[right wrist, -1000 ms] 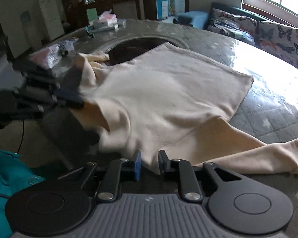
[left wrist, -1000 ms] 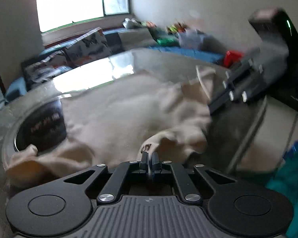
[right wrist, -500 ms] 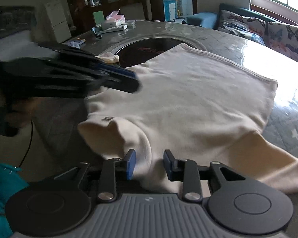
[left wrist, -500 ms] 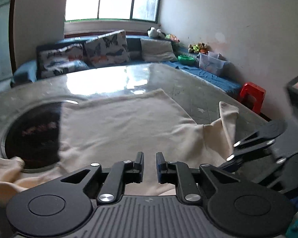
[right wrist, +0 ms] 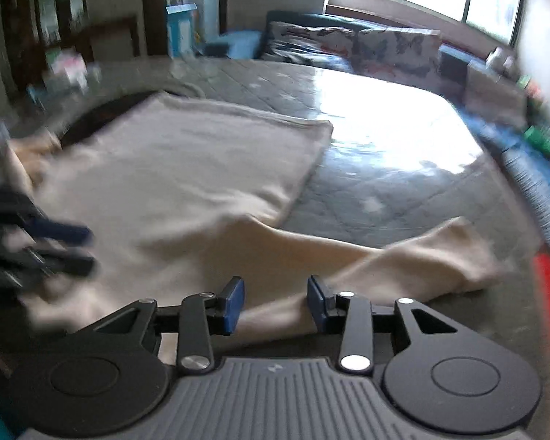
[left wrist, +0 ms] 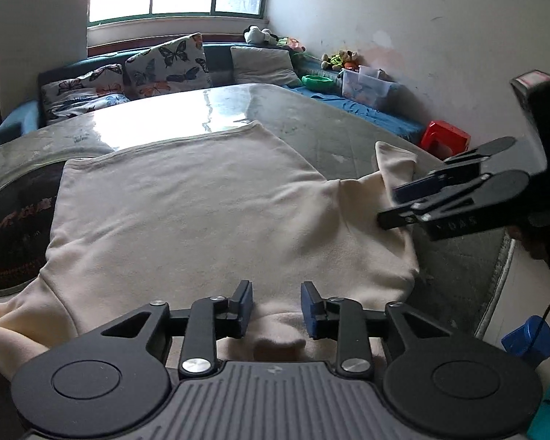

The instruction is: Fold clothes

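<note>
A cream sweater [left wrist: 187, 212] lies spread flat on the round grey table [left wrist: 341, 135]. Its near edge runs under my left gripper [left wrist: 277, 300], whose jaws are opening with cloth beneath the gap and no pad pressing it. In the left wrist view my right gripper [left wrist: 388, 207] hovers at the sweater's right shoulder, beside an upturned sleeve tip [left wrist: 394, 157]. The right wrist view is blurred. There my right gripper [right wrist: 275, 302] is opening over the sweater [right wrist: 172, 183], gripping nothing, and a sleeve [right wrist: 421, 260] trails right. My left gripper [right wrist: 86, 249] shows at the left.
A dark round inset [left wrist: 14, 220] sits in the table at the sweater's left. A sofa with butterfly cushions [left wrist: 165, 66] runs behind the table. A red stool [left wrist: 445, 139] and a blue object [left wrist: 528, 337] stand on the floor past the table's right edge.
Both grippers have let go of the sweater and spread their jaws. The cloth, bunched and lifted a second ago, now lies flat. The right wrist view has swung to the right.
</note>
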